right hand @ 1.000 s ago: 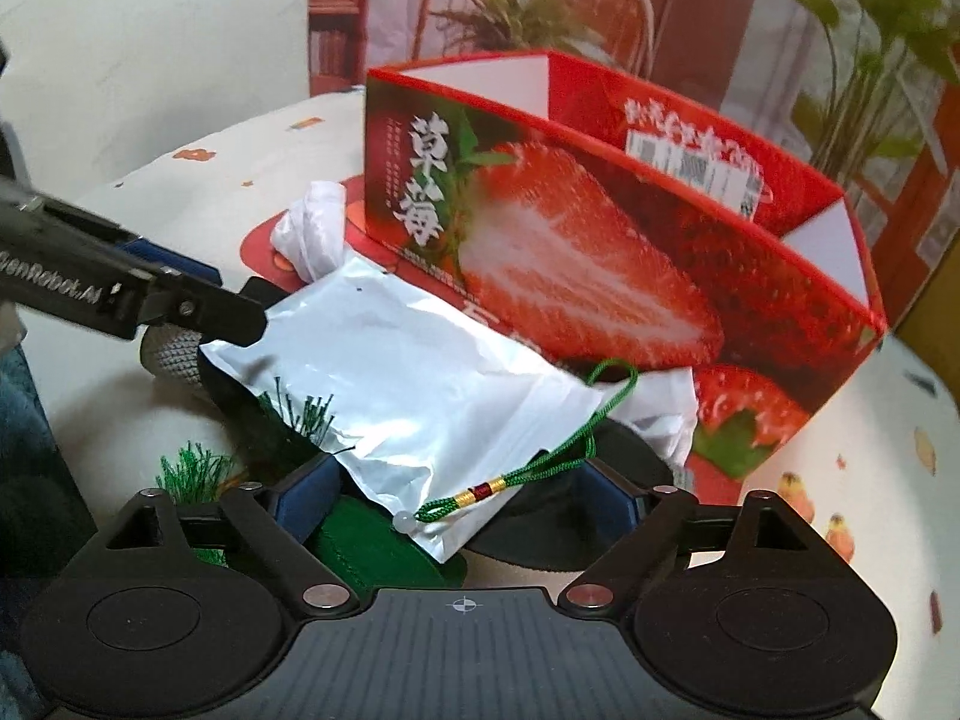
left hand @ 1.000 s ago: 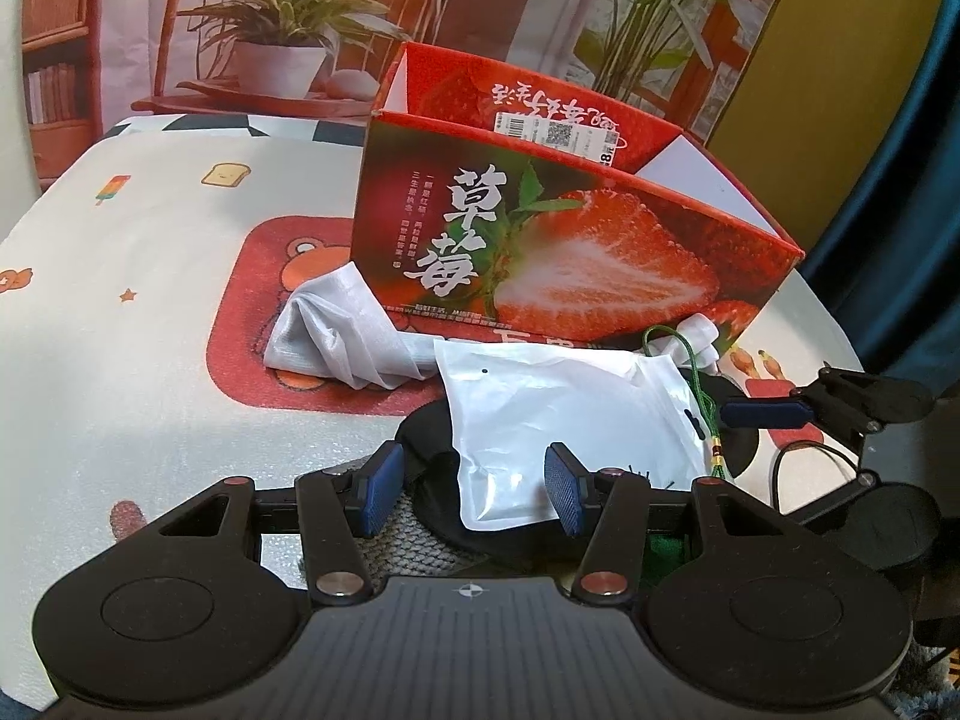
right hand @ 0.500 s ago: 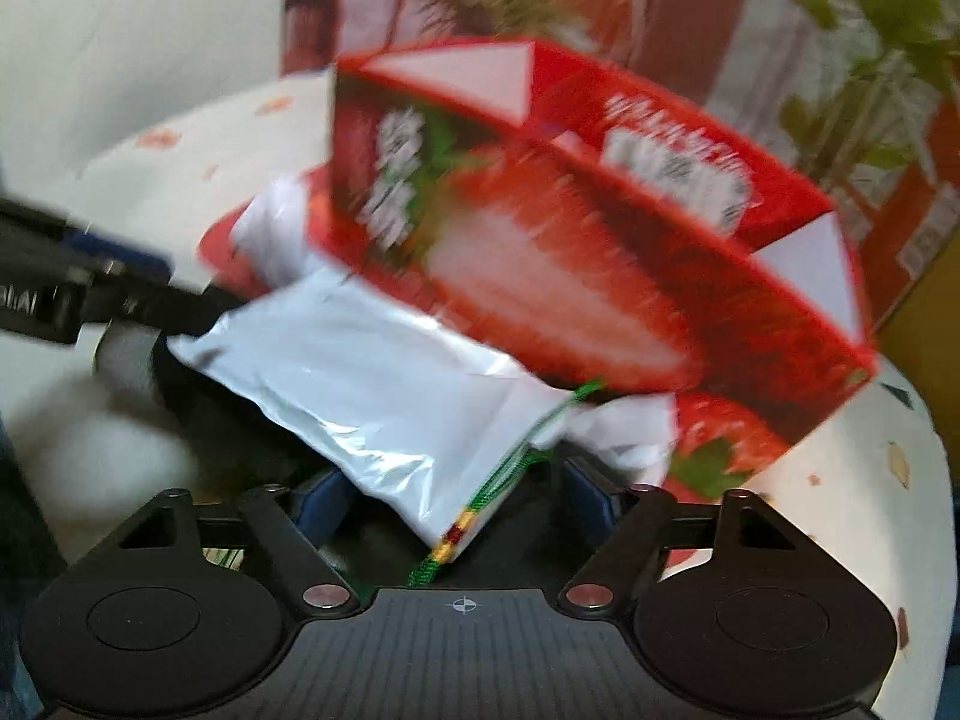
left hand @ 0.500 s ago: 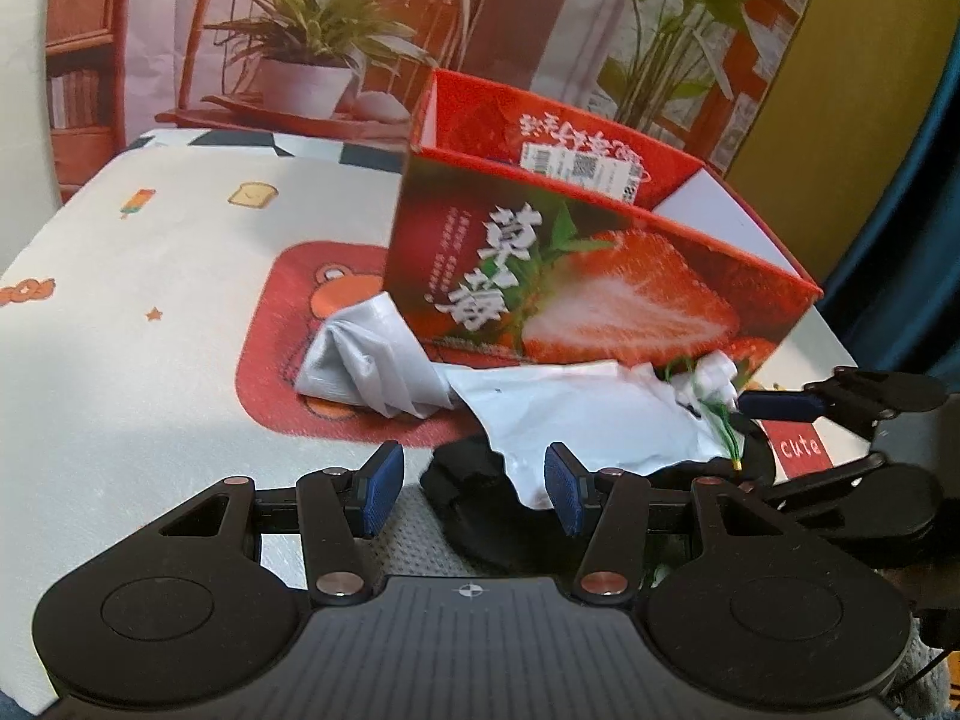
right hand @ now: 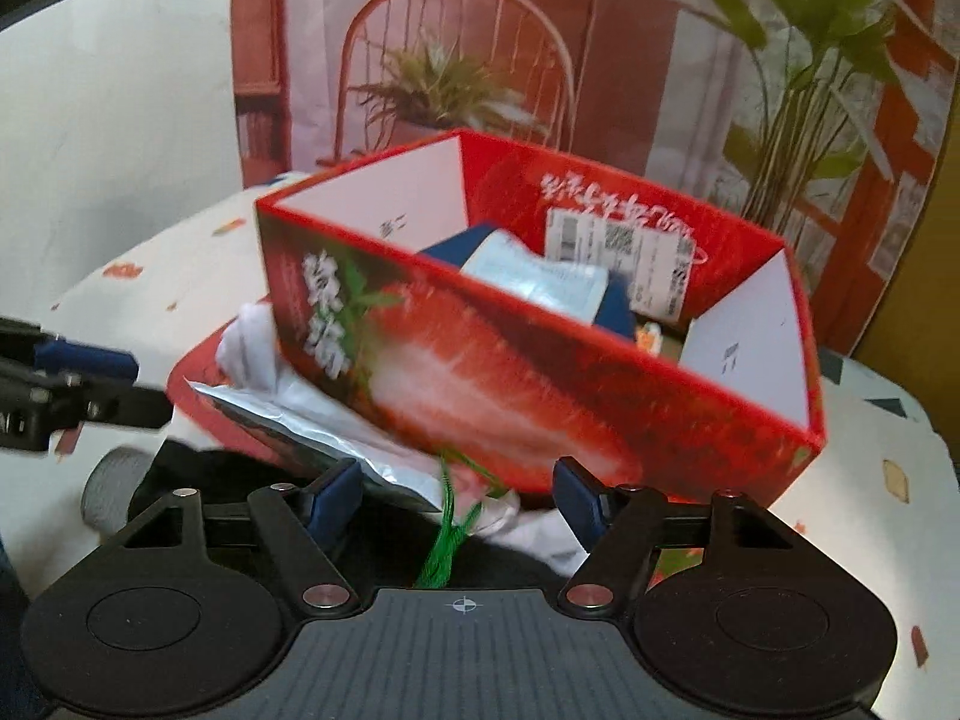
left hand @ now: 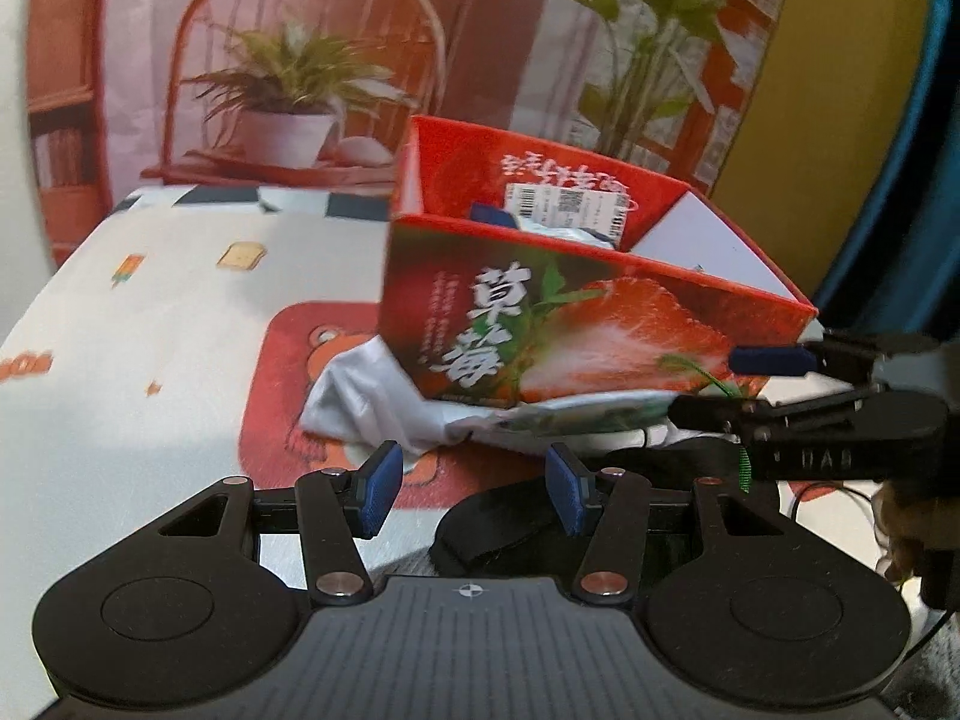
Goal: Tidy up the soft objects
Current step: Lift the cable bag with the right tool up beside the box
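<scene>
Pouch (right hand: 336, 426) edge between closing right gripper (right hand: 459, 498) pads beside box (right hand: 540, 384); left gripper (left hand: 471, 495) apart, empty.

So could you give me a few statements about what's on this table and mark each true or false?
1. The red strawberry box is open at the top. True.
2. The box is empty. False: a dark blue item and a pale packet lie inside.
3. A silvery white bag lies on the table in front of the box. True.
4. The left gripper clamps the bag. False: nothing is between its pads.
</scene>
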Available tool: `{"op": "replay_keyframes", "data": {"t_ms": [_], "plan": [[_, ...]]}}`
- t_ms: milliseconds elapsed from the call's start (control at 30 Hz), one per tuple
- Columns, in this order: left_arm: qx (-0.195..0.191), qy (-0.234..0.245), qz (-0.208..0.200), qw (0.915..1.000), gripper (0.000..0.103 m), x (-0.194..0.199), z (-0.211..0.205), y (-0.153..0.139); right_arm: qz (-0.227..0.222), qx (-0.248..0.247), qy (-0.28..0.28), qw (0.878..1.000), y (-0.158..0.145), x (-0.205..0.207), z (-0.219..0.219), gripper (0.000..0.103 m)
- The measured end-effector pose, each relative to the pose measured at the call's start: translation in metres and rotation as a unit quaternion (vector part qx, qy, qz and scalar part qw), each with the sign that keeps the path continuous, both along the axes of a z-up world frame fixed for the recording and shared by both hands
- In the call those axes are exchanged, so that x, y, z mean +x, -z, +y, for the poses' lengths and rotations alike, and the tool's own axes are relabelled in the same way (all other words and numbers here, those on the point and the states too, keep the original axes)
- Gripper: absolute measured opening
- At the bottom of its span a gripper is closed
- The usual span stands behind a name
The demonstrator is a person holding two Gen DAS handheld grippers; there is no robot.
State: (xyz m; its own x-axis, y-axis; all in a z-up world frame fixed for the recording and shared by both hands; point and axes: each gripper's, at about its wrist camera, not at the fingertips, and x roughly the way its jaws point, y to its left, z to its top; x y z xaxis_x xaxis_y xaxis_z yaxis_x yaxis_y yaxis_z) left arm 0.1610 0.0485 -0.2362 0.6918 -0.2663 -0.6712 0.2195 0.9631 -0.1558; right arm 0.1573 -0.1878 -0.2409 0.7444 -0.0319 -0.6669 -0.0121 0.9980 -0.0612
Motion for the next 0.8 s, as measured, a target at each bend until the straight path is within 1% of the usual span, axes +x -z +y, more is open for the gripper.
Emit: {"op": "replay_keyframes", "data": {"t_ms": [133,233,333,500,633,733,800], "plan": [[0.023,0.023,-0.022,0.9992,0.055,0.016,-0.017,0.001,-0.011,0.018,0.009,1.000,-0.004,0.007,-0.007,0.063],[0.028,0.037,-0.033,0.9984,0.055,0.029,-0.025,0.002,-0.018,0.024,0.011,0.999,-0.004,0.009,-0.009,0.061],[0.030,0.043,-0.034,0.9980,0.055,0.040,-0.030,0.005,-0.019,0.032,0.013,0.999,-0.003,0.007,-0.012,0.060],[0.030,0.037,-0.026,0.9985,0.055,0.051,-0.030,0.009,-0.014,0.039,0.026,0.999,0.002,-0.003,-0.021,0.059],[0.028,0.035,-0.021,0.9988,0.055,0.057,-0.029,0.012,0.012,0.033,0.060,0.998,0.014,-0.009,-0.037,0.059],[0.027,0.036,-0.016,0.9988,0.055,0.058,-0.029,0.014,0.015,0.057,0.075,0.995,0.019,-0.014,-0.050,0.052],[0.026,0.035,-0.012,0.9990,0.055,0.059,-0.028,0.017,0.000,0.081,0.061,0.995,0.018,-0.017,-0.051,0.047]]}}
